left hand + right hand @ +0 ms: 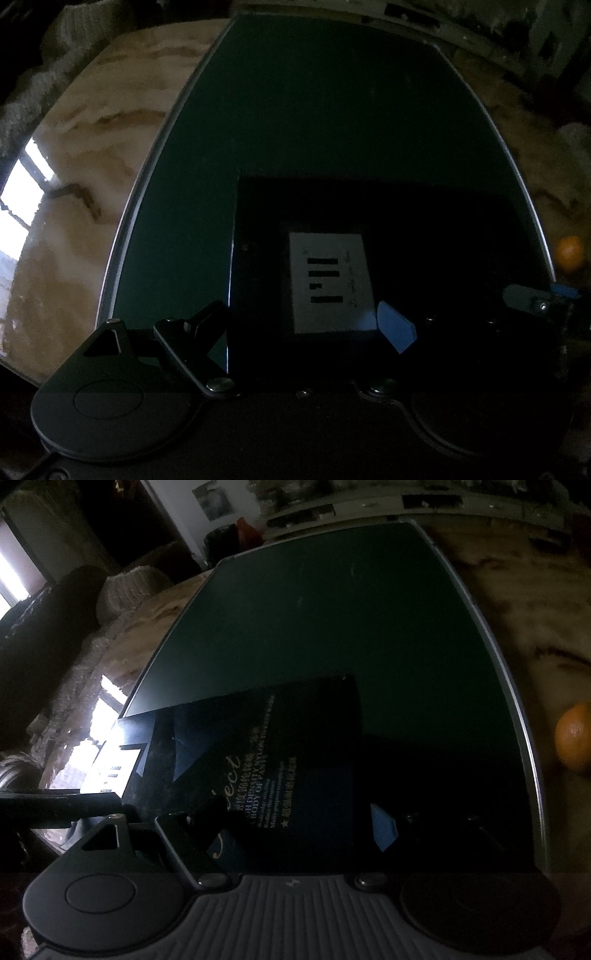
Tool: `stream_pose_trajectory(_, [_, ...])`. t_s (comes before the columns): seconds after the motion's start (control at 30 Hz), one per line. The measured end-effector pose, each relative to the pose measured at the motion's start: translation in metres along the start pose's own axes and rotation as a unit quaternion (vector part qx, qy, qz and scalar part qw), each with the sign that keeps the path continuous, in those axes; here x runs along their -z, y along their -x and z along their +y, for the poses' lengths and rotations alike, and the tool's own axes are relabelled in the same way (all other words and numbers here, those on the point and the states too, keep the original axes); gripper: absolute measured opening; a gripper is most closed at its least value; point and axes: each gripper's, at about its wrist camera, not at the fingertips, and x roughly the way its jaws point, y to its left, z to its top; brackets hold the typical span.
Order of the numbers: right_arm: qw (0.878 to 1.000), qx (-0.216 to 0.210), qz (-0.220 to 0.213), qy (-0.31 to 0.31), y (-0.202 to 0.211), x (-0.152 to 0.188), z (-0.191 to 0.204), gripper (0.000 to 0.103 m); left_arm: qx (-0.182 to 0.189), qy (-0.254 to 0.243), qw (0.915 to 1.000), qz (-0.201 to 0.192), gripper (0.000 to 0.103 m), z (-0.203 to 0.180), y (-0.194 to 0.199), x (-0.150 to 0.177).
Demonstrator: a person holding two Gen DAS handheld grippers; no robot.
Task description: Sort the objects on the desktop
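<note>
Left wrist view: a flat black box (369, 258) with a white label lies near on a smooth dark green mat (314, 110) on the marbled counter (92, 147). Both tongs (306, 325) (295, 823) stand wide, holding nothing. A round orange (576, 734) sits right.

Under my grippers lies a marbled beige tabletop (85, 155), glossy enough to throw back a bright window glare off to my left. A large dark green mat (314, 110) with a thin pale edge lies flat on it and stretches away ahead of both my grippers, taking up most of the surface. Close in front of my fingers, on the near part of the mat, rests a flat black package (295, 746): one face carries a white label with black bars, the other gold and white lettering. Out to my right, past the mat's edge, an orange (574, 736) sits directly on the bare tabletop.
</note>
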Motion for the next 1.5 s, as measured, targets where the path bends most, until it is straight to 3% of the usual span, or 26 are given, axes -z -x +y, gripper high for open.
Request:
stream_pose_trajectory(0.37, [1.000, 0.016, -0.006, 0.015, -0.005, 0.004, 0.008, 0.084, -0.023, -0.011, 0.9997, -0.004, 0.089, -0.010, -0.002, 0.003])
stream_pose_trajectory(0.53, [0.999, 0.025, -0.010, 0.026, -0.007, 0.006, 0.011, 0.084, -0.052, -0.023, 0.9984, -0.004, 0.092, -0.022, -0.002, 0.005])
stream_pose_trajectory(0.93, [0.995, 0.056, -0.060, 0.053, 0.008, 0.014, 0.028, 0.084, -0.090, -0.031, 0.9952, -0.019, 0.092, -0.043, 0.006, 0.017])
stream_pose_trajectory(1.3, [0.988, 0.068, -0.084, 0.113, 0.014, 0.029, 0.054, 0.084, -0.087, -0.040, 0.9947, -0.036, 0.092, -0.061, 0.014, 0.026])
stream_pose_trajectory(1.5, [0.987, 0.074, -0.080, 0.115, 0.010, 0.032, 0.056, 0.084, -0.088, -0.038, 0.9950, -0.028, 0.092, -0.060, 0.004, 0.028])
